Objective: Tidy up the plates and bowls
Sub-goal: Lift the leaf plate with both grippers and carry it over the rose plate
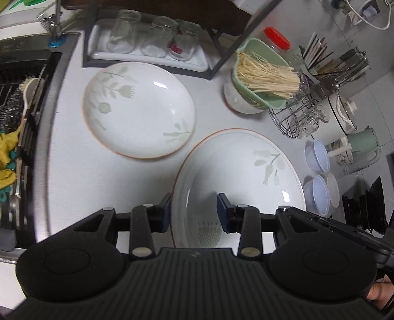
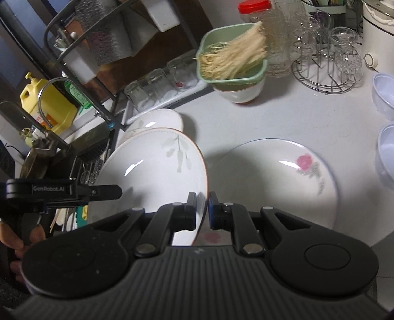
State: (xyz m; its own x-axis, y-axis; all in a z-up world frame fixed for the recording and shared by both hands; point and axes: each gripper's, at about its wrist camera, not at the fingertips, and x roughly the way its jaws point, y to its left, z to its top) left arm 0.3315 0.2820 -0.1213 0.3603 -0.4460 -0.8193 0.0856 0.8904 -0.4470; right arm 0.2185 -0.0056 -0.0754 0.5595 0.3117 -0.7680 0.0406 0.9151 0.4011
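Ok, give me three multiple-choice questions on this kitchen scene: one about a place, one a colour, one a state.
1. Where is the rose plate? A in the sink; B flat on the counter; C on the glass tray.
2. Jar lid colour? A red; B blue; C yellow.
3. The right hand-held gripper is: A open wide; B holding a glass; C shut on the leaf plate rim.
Answers: B, it lies flat on the white worktop; A, the lid is plainly red; C, both fingers pinch the rim.

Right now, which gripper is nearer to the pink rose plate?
Right. The right gripper hangs over the near edge of the rose plate, jaws pinching the rim of the leaf plate; the left gripper sits at that plate's far side, farther off.
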